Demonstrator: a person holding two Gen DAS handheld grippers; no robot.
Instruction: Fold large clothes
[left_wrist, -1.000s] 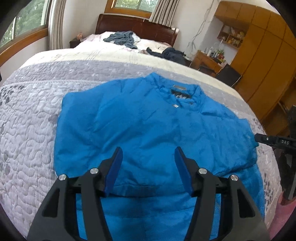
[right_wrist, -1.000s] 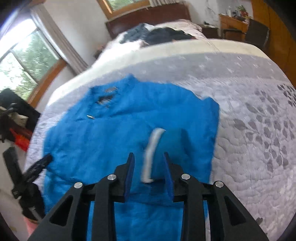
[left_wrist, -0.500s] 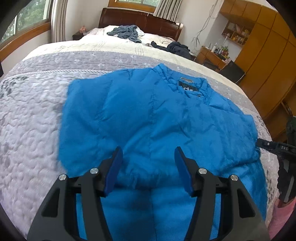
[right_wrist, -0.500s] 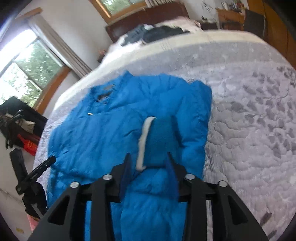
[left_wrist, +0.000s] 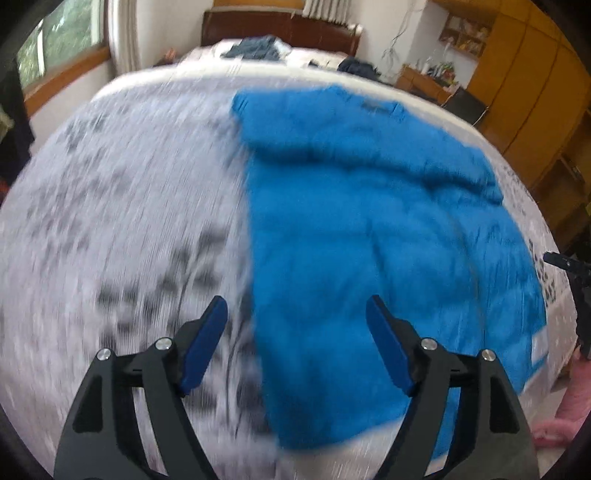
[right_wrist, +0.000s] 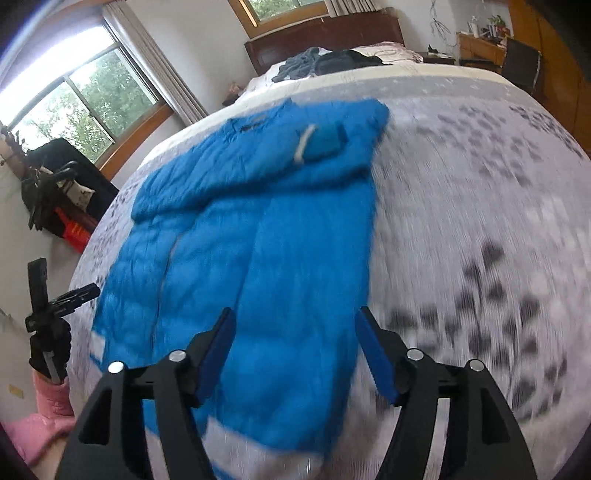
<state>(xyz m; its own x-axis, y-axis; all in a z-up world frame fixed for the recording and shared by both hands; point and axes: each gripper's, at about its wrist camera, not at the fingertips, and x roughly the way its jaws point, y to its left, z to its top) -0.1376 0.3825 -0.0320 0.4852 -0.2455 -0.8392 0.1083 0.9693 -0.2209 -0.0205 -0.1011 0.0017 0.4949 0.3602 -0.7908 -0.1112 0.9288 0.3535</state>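
Note:
A blue puffer jacket (left_wrist: 369, 229) lies flat on the grey quilted bed (left_wrist: 110, 206), collar toward the headboard. In the right wrist view the jacket (right_wrist: 258, 240) has a sleeve folded across its chest, the white-edged cuff (right_wrist: 304, 142) resting near the collar. My left gripper (left_wrist: 297, 314) hangs open above the jacket's left edge near the hem, nothing between its fingers. Over the jacket's lower right edge my right gripper (right_wrist: 295, 325) is open and empty. Both views are motion-blurred.
Dark clothes (right_wrist: 325, 61) are piled by the wooden headboard (left_wrist: 280, 27). A desk and chair (right_wrist: 517, 55) and wooden wardrobes (left_wrist: 535, 92) stand along one side. A black tripod (right_wrist: 40, 291) stands at the bed's foot corner, with something pink (right_wrist: 40, 417) below it.
The right gripper let go of the sleeve cuff, opened and pulled back toward the hem. The left gripper opened wider and swung left and back, over the jacket's left edge.

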